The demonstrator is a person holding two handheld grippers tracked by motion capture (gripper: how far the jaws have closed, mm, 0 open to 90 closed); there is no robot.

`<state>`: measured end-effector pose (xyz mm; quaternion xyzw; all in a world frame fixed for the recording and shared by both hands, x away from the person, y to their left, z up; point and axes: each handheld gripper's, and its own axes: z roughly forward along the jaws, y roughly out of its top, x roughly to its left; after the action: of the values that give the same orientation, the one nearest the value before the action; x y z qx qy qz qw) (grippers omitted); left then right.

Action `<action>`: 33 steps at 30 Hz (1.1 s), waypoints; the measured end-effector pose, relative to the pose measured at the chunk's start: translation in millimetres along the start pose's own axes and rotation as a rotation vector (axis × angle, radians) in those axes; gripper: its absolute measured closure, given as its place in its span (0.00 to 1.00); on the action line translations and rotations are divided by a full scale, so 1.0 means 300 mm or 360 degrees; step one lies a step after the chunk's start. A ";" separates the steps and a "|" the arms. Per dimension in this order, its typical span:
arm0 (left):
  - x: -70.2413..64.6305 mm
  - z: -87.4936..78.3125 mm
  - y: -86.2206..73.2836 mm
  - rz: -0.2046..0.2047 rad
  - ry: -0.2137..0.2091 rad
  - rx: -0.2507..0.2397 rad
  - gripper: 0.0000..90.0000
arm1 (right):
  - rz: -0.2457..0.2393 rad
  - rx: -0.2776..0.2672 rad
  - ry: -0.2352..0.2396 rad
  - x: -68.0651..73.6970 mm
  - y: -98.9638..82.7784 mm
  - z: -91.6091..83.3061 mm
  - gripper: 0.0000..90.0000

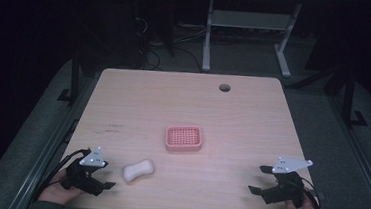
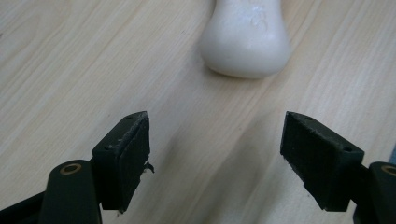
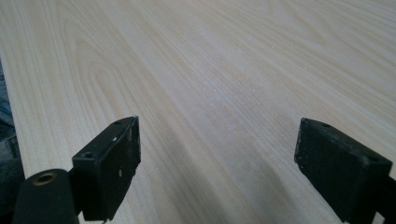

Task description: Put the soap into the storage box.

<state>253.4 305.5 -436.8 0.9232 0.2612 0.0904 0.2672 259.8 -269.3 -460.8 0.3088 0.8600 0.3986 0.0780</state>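
Observation:
A white bar of soap (image 1: 138,170) lies on the wooden table (image 1: 183,109), near its front left. In the left gripper view the soap (image 2: 246,39) sits just ahead of the jaws. My left gripper (image 1: 108,174) is open a little to the left of it, with nothing between its pads; up close the left gripper (image 2: 217,158) shows bare wood in the gap. A pink slotted soap dish (image 1: 184,138) rests at mid-table. My right gripper (image 1: 260,179) is open at the front right, and the right gripper (image 3: 219,168) spans bare table.
A round cable hole (image 1: 224,87) sits near the table's far edge. Beyond the table stands a white desk frame (image 1: 249,34) on dark floor with cables. Both hands rest at the front edge of the table.

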 end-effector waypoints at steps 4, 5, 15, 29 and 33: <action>-0.007 0.002 0.010 0.0010 -0.0001 -0.0005 0.26 | -0.0005 -0.0002 -0.0001 0.001 0.001 -0.001 0.16; -0.010 0.006 0.016 0.0021 -0.0008 -0.0003 0.26 | -0.0007 -0.0009 -0.0002 0.003 0.001 -0.001 0.16; -0.016 0.021 0.041 0.0049 -0.0024 0.0011 0.26 | -0.0015 -0.0003 0.0005 0.000 0.002 0.000 0.16; -0.024 0.029 0.073 0.0086 -0.0018 0.0012 0.26 | -0.0014 -0.0013 0.0005 -0.001 0.009 -0.001 0.16; -0.027 0.032 0.087 0.0101 -0.0021 0.0007 0.26 | -0.0017 -0.0011 0.0004 -0.002 0.011 0.000 0.16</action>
<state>260.7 278.1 -430.9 0.9321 0.2301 0.0922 0.2640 261.8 -267.9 -458.5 0.3034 0.8604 0.4015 0.0802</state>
